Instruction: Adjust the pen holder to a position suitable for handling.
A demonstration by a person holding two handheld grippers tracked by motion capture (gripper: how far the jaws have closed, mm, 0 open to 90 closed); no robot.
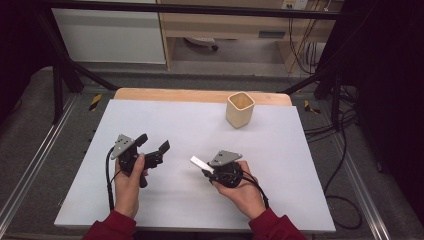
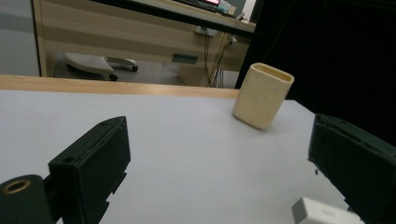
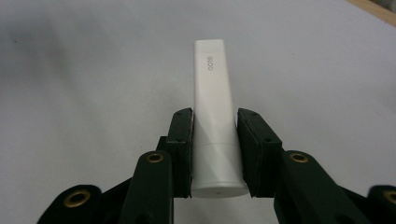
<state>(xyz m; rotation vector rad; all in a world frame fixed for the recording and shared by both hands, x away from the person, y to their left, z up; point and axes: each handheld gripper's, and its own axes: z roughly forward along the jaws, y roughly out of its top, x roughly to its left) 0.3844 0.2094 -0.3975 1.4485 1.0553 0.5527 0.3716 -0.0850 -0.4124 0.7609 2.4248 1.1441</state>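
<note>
A white tube (image 3: pixel 214 116) with small grey lettering near its flat end sticks out from between my right gripper's (image 3: pixel 215 140) two black pads, which press on its sides. In the high view the right gripper (image 1: pixel 207 170) holds the tube (image 1: pixel 201 164) above the table's front middle, flat end pointing left. My left gripper (image 1: pixel 153 143) hangs to the left of it, jaws wide apart and nothing between them. In the left gripper view the tube's end (image 2: pixel 322 212) shows at the bottom right. A cream square cup (image 1: pixel 240 109) stands upright at the back right (image 2: pixel 262 95).
A white mat (image 1: pixel 190 125) covers the table, with a wooden edge (image 1: pixel 200 95) along the far side. Black frame bars and cables run around the table on the floor. A desk and a chair base stand behind.
</note>
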